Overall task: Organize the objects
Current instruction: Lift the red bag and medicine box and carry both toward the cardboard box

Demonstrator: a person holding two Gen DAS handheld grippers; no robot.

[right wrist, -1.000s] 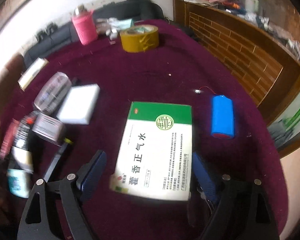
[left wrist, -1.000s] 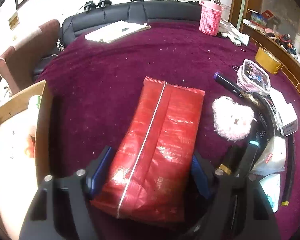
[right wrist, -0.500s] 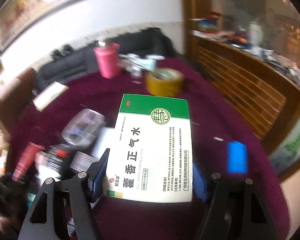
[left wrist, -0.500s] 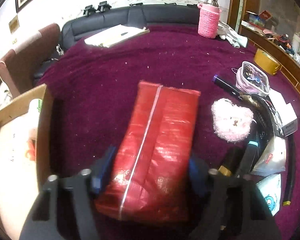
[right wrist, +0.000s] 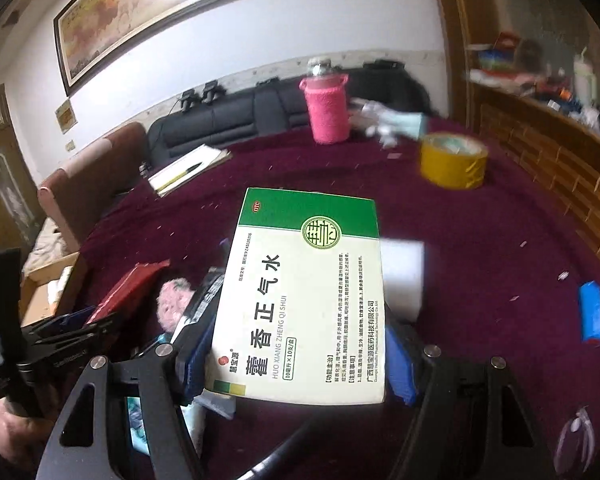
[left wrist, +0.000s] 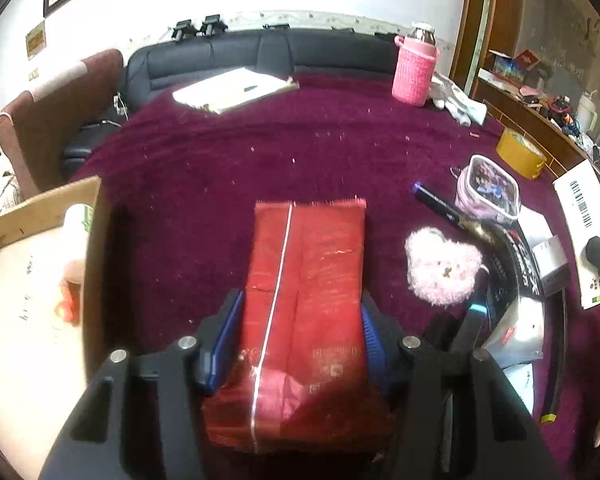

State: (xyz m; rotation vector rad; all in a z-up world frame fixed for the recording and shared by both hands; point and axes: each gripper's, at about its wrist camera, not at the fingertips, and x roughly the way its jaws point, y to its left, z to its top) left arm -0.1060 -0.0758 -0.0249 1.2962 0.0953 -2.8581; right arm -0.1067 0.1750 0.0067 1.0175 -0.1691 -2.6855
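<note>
With your left claw [left wrist: 300, 344] clamped on the soft red foil pouch [left wrist: 300, 300] beside the cardboard box [left wrist: 40, 280] and your right claw [right wrist: 296, 356] pinching the raised medicine carton [right wrist: 304, 300], either may slip.

The green-and-white cardboard medicine box [right wrist: 304, 300] reads "OTC", "藿香正气水", "HUO XIANG ZHENG QI SHUI" and "10毫升×10支/盒".
</note>
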